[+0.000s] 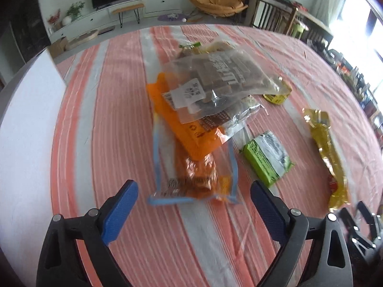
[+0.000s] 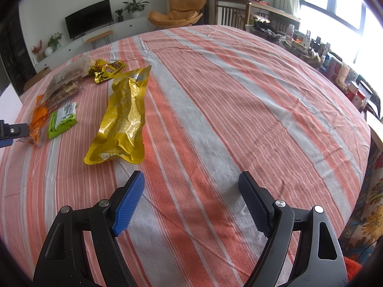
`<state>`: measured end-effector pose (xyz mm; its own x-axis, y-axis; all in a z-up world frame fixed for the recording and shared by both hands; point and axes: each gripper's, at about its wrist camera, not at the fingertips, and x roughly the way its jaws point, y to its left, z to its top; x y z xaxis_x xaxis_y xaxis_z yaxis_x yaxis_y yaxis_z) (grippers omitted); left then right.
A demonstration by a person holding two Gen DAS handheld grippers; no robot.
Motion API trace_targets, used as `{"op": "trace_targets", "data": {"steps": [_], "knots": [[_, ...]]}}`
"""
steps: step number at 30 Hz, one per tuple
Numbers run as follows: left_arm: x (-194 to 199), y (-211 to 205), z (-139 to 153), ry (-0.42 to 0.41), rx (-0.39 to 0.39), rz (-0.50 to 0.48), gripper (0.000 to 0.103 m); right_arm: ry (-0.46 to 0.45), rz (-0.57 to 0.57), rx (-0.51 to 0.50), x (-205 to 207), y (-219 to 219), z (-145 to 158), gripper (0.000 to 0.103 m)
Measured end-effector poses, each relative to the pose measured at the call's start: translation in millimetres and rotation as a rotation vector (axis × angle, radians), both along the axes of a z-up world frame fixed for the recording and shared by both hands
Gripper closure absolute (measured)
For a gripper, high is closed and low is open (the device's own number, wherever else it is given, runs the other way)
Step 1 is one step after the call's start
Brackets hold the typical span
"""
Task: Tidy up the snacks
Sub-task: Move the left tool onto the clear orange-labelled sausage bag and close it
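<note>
A pile of snack bags lies on the striped tablecloth (image 1: 107, 110): a clear bag of brown snacks (image 1: 220, 76) on top, an orange bag (image 1: 182, 129) under it, and a clear blue-edged bag (image 1: 194, 179) nearest me. A green packet (image 1: 265, 157) and a long yellow bag (image 1: 328, 153) lie to the right. My left gripper (image 1: 194, 191) is open, its tips either side of the blue-edged bag's near end. My right gripper (image 2: 191, 179) is open and empty over bare cloth, right of the long yellow bag (image 2: 124, 117). The green packet (image 2: 63, 119) and pile (image 2: 59, 88) show at far left.
A white board (image 1: 26, 124) stands at the left of the table. A small yellow packet (image 2: 107, 70) lies behind the pile. The right gripper's body (image 1: 359, 227) shows low right in the left wrist view. Cluttered shelves (image 2: 335, 67) border the table's right side.
</note>
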<state>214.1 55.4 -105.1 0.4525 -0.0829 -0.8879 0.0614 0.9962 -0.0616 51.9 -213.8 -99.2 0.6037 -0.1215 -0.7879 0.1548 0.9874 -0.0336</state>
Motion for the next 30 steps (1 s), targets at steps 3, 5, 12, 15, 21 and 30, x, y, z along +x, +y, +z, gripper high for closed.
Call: {"op": "trace_targets", "data": {"steps": [3,5,12,15,21,30], "knots": [[11.5,-3.7,-12.5,0.031,0.015,-0.009,0.024,0.000,0.000,0.000,-0.1,0.0,0.0,0.019],[11.3,-4.7,-12.6,0.006,0.021,-0.018,0.026,0.000,0.000,0.000,-0.7,-0.2,0.6,0.019],[-8.1,2.0,-8.3,-0.007,0.001,-0.014,0.036,0.000,-0.001,0.000,-0.3,-0.1,0.1,0.019],[-18.8,8.1,-2.7,-0.009,-0.012,0.015,0.047,0.000,-0.001,0.000,-0.4,-0.1,0.2,0.019],[-42.7,14.3,-3.3,0.019,-0.041,0.016,0.047,0.000,-0.001,0.000,-0.5,-0.2,0.2,0.019],[-69.7,13.3,-0.9,0.059,-0.017,-0.020,0.047,0.000,-0.001,0.000,-0.4,-0.1,0.2,0.019]]}}
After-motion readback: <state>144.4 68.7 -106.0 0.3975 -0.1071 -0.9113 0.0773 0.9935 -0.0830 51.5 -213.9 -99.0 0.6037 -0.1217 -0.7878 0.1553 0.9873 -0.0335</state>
